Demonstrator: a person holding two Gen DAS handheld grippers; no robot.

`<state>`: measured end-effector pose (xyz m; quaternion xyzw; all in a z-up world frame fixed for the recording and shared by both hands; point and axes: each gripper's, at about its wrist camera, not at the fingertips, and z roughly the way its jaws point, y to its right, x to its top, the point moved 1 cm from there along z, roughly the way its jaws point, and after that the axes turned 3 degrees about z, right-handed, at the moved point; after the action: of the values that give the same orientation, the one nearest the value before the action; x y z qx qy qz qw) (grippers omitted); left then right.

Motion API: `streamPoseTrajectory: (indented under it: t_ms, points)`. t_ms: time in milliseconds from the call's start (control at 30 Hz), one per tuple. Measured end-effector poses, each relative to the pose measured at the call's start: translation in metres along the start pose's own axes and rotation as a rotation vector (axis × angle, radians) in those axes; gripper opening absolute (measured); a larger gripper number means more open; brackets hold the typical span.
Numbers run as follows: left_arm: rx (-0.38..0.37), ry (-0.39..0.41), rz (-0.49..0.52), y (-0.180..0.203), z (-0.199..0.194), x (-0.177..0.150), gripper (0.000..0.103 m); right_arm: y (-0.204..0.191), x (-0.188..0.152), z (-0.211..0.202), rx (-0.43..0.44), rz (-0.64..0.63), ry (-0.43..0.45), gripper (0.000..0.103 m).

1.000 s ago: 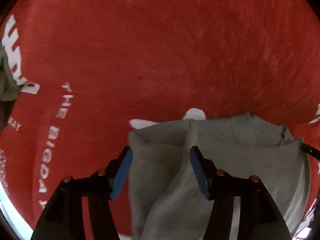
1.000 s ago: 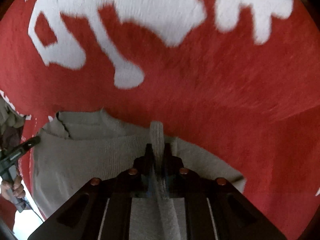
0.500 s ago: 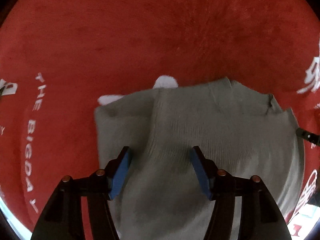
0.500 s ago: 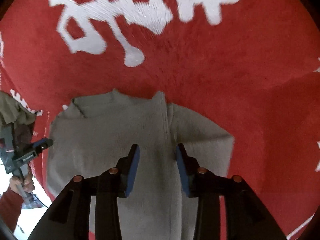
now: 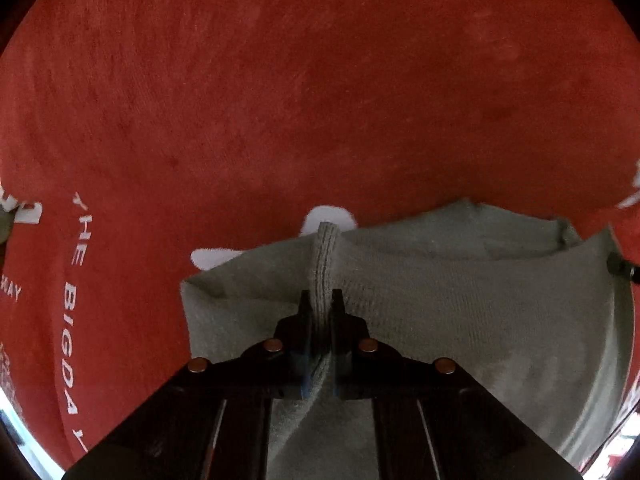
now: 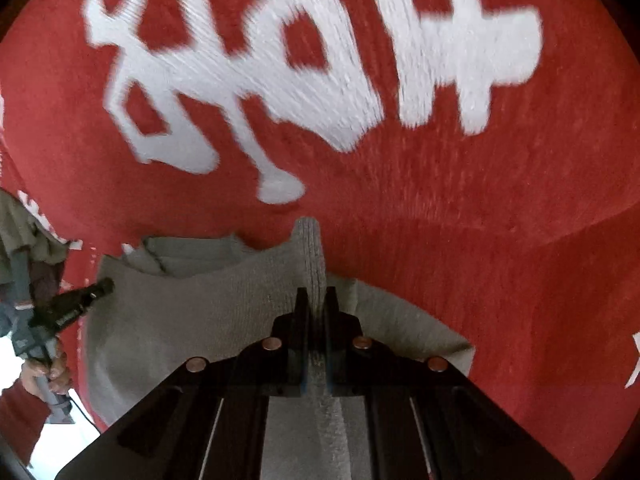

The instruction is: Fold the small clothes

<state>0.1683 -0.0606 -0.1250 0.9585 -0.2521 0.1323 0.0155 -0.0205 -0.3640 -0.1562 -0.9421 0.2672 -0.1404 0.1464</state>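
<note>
The left tongs (image 5: 320, 300) pinch a raised ridge of the grey knit garment (image 5: 460, 304), closed tight on it. The right tongs (image 6: 316, 298) likewise clamp a ridge of the same garment (image 6: 192, 312) (its ribbed edge stands up between the pads). The garment lies flat on a red cloth (image 5: 320, 100) with white lettering (image 6: 312, 60). Left of the garment, a hand (image 6: 44, 376) grips the left tool's handle.

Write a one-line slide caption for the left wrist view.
Left gripper pinches a raised ridge of the grey knit garment lying on the red printed cloth.
</note>
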Motion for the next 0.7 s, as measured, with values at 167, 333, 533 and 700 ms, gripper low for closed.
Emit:
streamPoseTrajectory:
  t_ms: [167,333,533,700]
  points:
    - [0.072,0.025,0.030,0.012,-0.028,-0.007,0.022,0.018,-0.003,0.005,0.038,0.065,-0.050,0.017]
    - [0.111,0.050,0.028,0.018,-0.070,-0.035,0.085,0.020,-0.022,-0.035,0.021,0.034,-0.044,0.041]
    - [0.092,-0.037,-0.077,-0.008,-0.102,-0.096,0.085,0.019,-0.078,-0.084,0.088,0.044,-0.062,0.042]
    - [0.111,-0.147,-0.127,-0.016,-0.083,-0.148,0.085,-0.018,-0.130,-0.082,0.177,-0.068,-0.154,0.028]
